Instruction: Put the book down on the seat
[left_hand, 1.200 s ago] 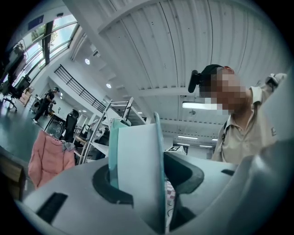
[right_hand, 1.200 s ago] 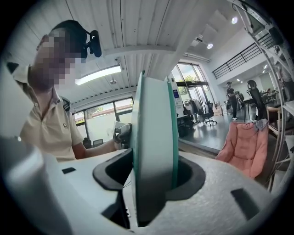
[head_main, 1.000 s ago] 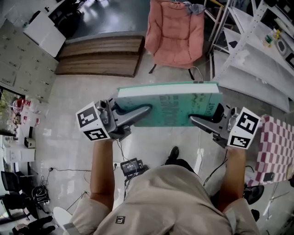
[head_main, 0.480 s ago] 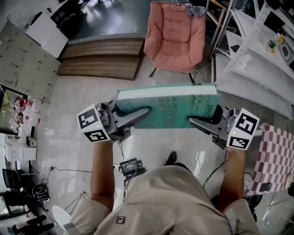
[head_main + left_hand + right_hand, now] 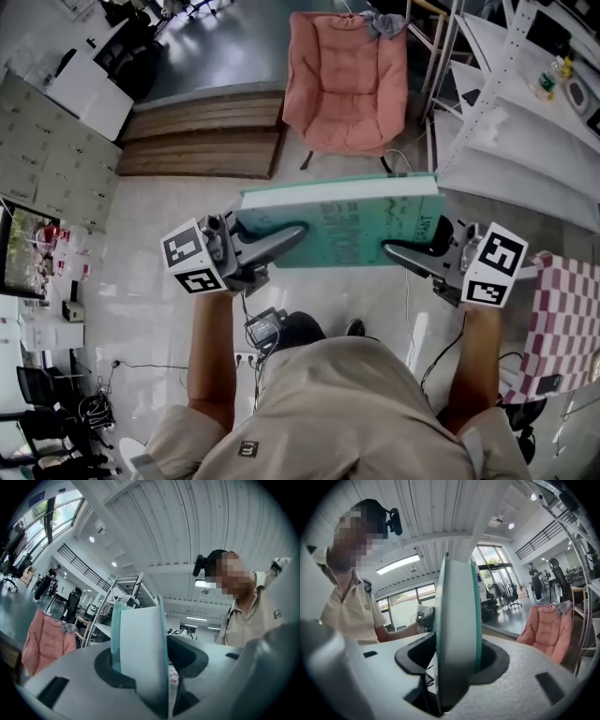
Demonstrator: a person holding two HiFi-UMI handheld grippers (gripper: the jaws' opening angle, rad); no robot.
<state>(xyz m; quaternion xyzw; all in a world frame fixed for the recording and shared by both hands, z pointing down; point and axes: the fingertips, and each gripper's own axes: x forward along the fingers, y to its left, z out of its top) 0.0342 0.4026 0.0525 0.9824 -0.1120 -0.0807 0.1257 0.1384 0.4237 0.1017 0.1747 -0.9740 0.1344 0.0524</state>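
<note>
you've carried the one book (image 5: pixel 342 225) forward; it hangs flat in midair, teal cover, white page edge, dark print that is probably a title. two grippers pinch it: left gripper (image 5: pixel 298 231) its left end, right gripper (image 5: pixel 394 248) its right. one pink armchair (image 5: pixel 345 80) stands beyond.

Bright, even light filled every view — glare sheened the dark floor (image 5: pixel 225 37), and both gripper views bulged fisheye, corners black.
</note>
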